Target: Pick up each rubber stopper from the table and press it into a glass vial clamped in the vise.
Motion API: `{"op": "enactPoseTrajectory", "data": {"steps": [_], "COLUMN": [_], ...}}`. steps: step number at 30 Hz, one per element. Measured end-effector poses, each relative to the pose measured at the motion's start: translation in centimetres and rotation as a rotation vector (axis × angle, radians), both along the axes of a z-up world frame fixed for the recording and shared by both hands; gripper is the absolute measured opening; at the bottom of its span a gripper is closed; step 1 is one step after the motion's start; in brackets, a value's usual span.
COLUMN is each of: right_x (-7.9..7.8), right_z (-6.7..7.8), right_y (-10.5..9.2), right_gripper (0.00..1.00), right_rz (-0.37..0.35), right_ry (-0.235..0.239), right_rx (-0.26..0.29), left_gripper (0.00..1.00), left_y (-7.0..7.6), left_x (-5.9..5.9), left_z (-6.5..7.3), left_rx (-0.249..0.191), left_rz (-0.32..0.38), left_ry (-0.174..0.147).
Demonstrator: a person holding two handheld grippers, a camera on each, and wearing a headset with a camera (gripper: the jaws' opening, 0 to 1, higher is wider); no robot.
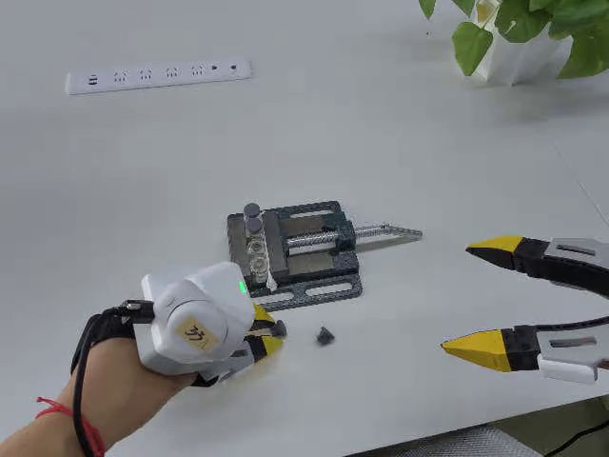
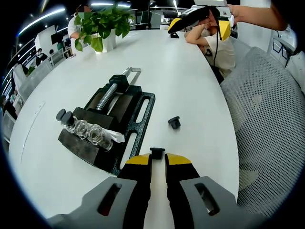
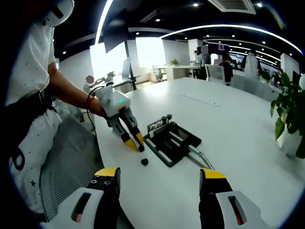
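**Head view, read near to far, with the person at 6 o'clock.** At 7 o'clock the left gripper (image 2: 158,161) is clenched on one rubber stopper (image 2: 157,152), which is pinched at the very tips. Just to its 3 o'clock side, a loose stopper (image 1: 325,335) lies on the table (image 1: 143,190). At 4 o'clock the right gripper (image 1: 482,297) hangs released, jaws wide apart, grasping nothing. At centre, the vise (image 1: 309,252) clamps a row of glass vials (image 1: 257,249). The two farthest appear already stoppered and the nearer ones look open. A power strip (image 1: 157,74) lies at 11 o'clock and a plant (image 1: 519,29) stands at 1 o'clock.

**Risks.** The tip-only grip could let the stopper twist or pop free under pressing. An off-axis push could seat it crooked or crack a glass mouth.
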State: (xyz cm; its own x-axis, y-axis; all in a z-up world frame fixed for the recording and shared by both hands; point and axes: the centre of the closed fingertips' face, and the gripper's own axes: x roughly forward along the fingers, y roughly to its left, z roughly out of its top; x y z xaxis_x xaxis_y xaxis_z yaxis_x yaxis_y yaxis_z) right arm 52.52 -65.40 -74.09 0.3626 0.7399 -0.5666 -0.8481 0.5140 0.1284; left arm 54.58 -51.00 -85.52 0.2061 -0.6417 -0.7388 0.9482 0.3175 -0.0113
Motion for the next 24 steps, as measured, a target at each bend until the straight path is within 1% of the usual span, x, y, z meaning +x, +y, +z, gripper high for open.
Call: {"op": "enactPoseTrajectory", "data": {"steps": [6, 11, 14, 19, 21, 22, 24], "right_x": [-0.1, -0.3, -0.1, -0.3, -0.3, -0.4, -0.4], "right_z": [-0.1, -0.5, -1.0, -1.3, -1.5, -1.5, -1.6], "right_y": [0.1, 0.1, -0.3, -0.1, 0.0, 0.1, 0.2], "right_gripper": [0.65, 0.66, 0.66, 0.67, 0.68, 0.68, 0.68], "right_rz": [0.007, 0.019, 0.027, 0.044, 0.048, 0.052, 0.056], "right_ry": [0.003, 0.010, 0.012, 0.011, 0.014, 0.012, 0.012], "right_rx": [0.000, -0.011, -0.014, -0.023, -0.025, -0.025, -0.025], "left_gripper": [0.05, 0.05, 0.04, 0.04, 0.04, 0.04, 0.04], "left_y": [0.0, 0.0, 0.0, 0.1, 0.2, 0.3, 0.5], "left_x": [0.1, 0.2, 0.2, 0.3, 0.3, 0.3, 0.3], "left_z": [0.0, -0.1, -0.1, -0.1, -0.1, 0.0, 0.3], "left_rx": [0.003, 0.000, 0.002, 0.003, 0.004, 0.002, -0.011], "left_rz": [0.002, 0.004, -0.002, -0.004, 0.001, 0.004, 0.017], "left_ry": [-0.002, -0.003, -0.012, -0.022, -0.021, -0.023, -0.015]}}
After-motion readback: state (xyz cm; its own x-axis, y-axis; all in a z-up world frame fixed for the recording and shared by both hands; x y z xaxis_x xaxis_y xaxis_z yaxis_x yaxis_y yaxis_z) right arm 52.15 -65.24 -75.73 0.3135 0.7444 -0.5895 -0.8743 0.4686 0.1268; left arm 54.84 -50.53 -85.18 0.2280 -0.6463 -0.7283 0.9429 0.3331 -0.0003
